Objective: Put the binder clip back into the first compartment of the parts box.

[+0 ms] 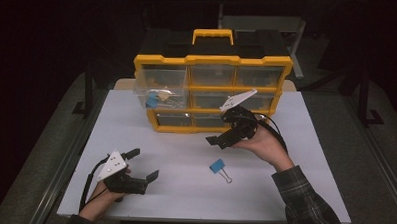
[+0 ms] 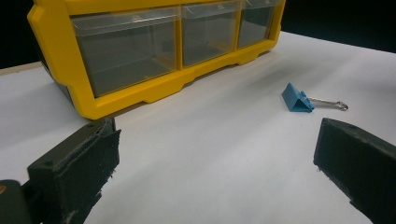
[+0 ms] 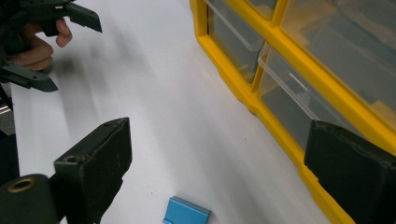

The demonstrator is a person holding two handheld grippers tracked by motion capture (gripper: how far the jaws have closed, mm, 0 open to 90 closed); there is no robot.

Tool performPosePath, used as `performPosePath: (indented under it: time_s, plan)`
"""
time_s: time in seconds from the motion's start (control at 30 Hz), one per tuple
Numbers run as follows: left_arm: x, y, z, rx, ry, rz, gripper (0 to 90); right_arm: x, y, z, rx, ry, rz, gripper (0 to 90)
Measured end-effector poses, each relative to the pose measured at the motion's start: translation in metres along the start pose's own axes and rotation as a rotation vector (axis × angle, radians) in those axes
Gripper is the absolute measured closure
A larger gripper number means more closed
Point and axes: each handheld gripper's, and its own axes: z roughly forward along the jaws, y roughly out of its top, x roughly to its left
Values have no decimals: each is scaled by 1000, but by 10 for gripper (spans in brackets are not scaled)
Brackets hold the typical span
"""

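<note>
A blue binder clip (image 1: 217, 167) with a silver wire handle lies on the white table (image 1: 173, 196), in front of a yellow drawer organizer (image 1: 213, 60). My right gripper (image 1: 220, 129) hovers above and just behind the clip, open, with nothing between its jaws. In the right gripper view the clip (image 3: 187, 212) lies below and between the open jaws of this gripper (image 3: 219, 163). My left gripper (image 1: 144, 163) rests open near the table's front left. In the left gripper view its jaws (image 2: 217, 154) stand wide apart, with the clip (image 2: 296, 99) farther off to the right.
The organizer's top-left clear drawer (image 1: 160, 88) is pulled out and holds small blue and yellow items. Its other drawers (image 2: 126, 46) sit pushed in. The organizer's yellow frame (image 3: 233, 74) runs along the right of the right gripper view. Dark floor surrounds the table.
</note>
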Motion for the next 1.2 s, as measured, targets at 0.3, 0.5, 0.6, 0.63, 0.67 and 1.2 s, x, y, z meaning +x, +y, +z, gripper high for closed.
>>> performPosePath:
  time_s: [0.3, 0.5, 0.6, 0.63, 0.67, 1.2]
  plan:
    - [0, 0, 0, -3, 0, -6, 1, 6, -18, 13, 9, -6, 19, 73]
    - [0, 0, 0, 0, 0, -2, 1, 9, -28, 20, 26, -17, 21, 74]
    - [0, 0, 0, -1, 0, -2, 1, 11, -33, 24, 37, -31, 21, 75]
    - [0, 0, 0, -2, 0, -1, 1, 12, -35, 24, 39, -29, 25, 76]
    - [0, 0, 0, -3, 1, 8, 1, 12, -37, 26, 42, -31, 28, 76]
    - [-1, 1, -1, 1, 2, -2, 2, 16, -67, 43, 90, -52, 61, 78]
